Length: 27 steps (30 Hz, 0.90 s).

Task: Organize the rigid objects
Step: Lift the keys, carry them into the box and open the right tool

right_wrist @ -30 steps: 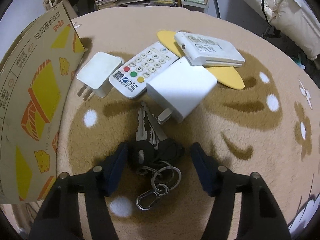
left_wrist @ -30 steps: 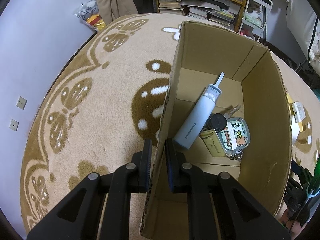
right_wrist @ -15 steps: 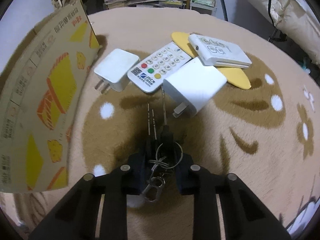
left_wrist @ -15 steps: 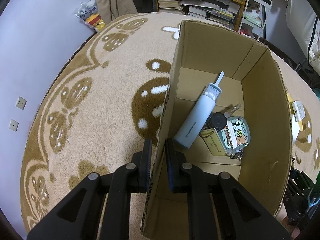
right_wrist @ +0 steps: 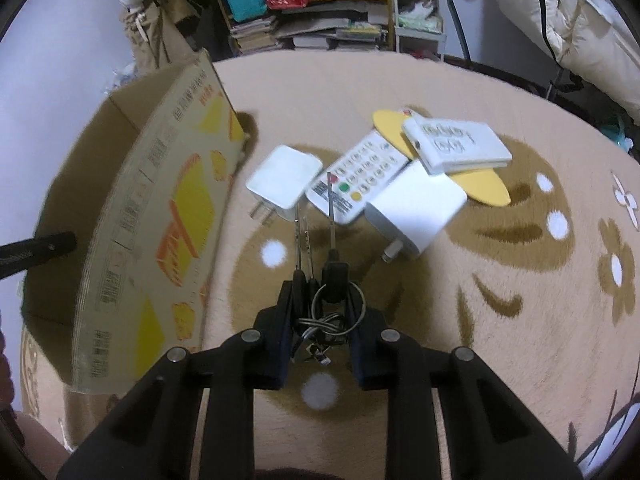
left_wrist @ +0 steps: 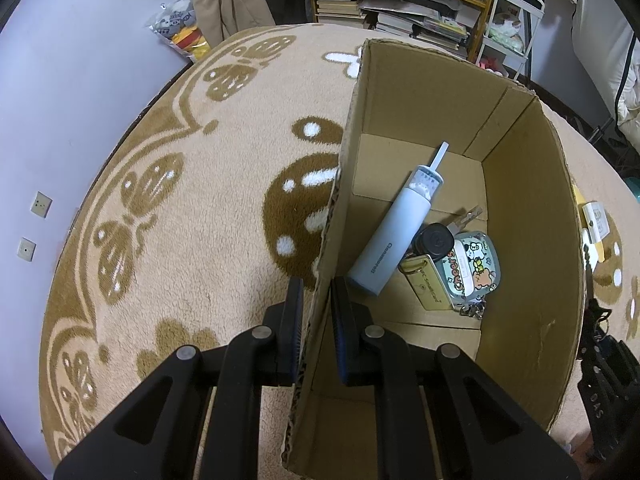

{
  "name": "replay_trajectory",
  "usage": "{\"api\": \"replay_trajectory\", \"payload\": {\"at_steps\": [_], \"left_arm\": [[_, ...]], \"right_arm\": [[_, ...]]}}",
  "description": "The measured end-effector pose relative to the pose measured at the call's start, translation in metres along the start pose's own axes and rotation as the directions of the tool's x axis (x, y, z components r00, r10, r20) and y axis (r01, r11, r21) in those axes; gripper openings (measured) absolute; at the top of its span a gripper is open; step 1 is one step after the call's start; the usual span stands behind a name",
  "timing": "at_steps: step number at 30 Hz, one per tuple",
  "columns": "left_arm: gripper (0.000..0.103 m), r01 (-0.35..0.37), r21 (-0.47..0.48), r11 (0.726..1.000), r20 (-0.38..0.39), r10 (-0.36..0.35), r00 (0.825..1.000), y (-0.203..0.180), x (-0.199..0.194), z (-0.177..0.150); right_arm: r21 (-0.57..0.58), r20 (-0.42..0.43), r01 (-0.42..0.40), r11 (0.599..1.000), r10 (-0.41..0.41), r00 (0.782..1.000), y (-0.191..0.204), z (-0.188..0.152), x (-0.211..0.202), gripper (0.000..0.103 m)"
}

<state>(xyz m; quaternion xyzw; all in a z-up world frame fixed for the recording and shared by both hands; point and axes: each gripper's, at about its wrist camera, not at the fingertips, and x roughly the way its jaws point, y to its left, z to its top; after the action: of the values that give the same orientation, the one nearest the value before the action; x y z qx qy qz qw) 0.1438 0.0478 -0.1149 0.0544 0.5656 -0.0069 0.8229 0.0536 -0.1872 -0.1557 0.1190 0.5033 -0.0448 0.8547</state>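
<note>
My left gripper (left_wrist: 316,292) is shut on the near left wall of the open cardboard box (left_wrist: 524,184). Inside lie a pale blue bottle-shaped device (left_wrist: 394,236), a black key fob (left_wrist: 434,242), a gold card tag (left_wrist: 426,284) and a cartoon case (left_wrist: 476,266). My right gripper (right_wrist: 318,296) is shut on a bunch of keys (right_wrist: 330,276) with rings, held above the rug. The box's printed outer wall (right_wrist: 160,216) is at left in the right wrist view.
On the rug lie a small white charger (right_wrist: 284,182), a white keypad remote (right_wrist: 356,176), a larger white charger (right_wrist: 416,206), a white remote (right_wrist: 456,144) and a yellow oval piece (right_wrist: 484,182). Shelves with books (left_wrist: 400,8) stand at the back.
My right gripper closed on the keys and lifted them off the rug, drawing back toward the box. The left gripper stays clamped on the box wall.
</note>
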Motion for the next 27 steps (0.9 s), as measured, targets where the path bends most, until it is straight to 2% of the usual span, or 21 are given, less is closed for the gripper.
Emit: {"api": "replay_trajectory", "payload": {"at_steps": [5, 14, 21, 27], "left_arm": [[0.013, 0.002, -0.002, 1.0, -0.001, -0.002, 1.0, 0.0, 0.0, 0.0], [0.013, 0.002, 0.001, 1.0, -0.001, -0.002, 1.0, 0.001, 0.001, 0.0], [0.012, 0.004, 0.0, 1.0, -0.003, -0.004, 1.0, 0.002, 0.001, -0.001], [0.012, 0.003, -0.005, 1.0, -0.003, -0.003, 1.0, 0.001, 0.001, -0.001]], "right_arm": [[-0.024, 0.036, -0.017, 1.0, 0.017, 0.999, 0.006, 0.003, -0.015, 0.025], [-0.05, 0.107, -0.042, 0.998, 0.048, 0.993, 0.016, 0.029, -0.031, 0.025], [-0.055, 0.189, -0.08, 0.995, 0.089, 0.978, 0.032, 0.065, -0.062, 0.025], [-0.086, 0.222, -0.134, 0.987, 0.15, 0.963, 0.057, 0.093, -0.081, 0.025]]}}
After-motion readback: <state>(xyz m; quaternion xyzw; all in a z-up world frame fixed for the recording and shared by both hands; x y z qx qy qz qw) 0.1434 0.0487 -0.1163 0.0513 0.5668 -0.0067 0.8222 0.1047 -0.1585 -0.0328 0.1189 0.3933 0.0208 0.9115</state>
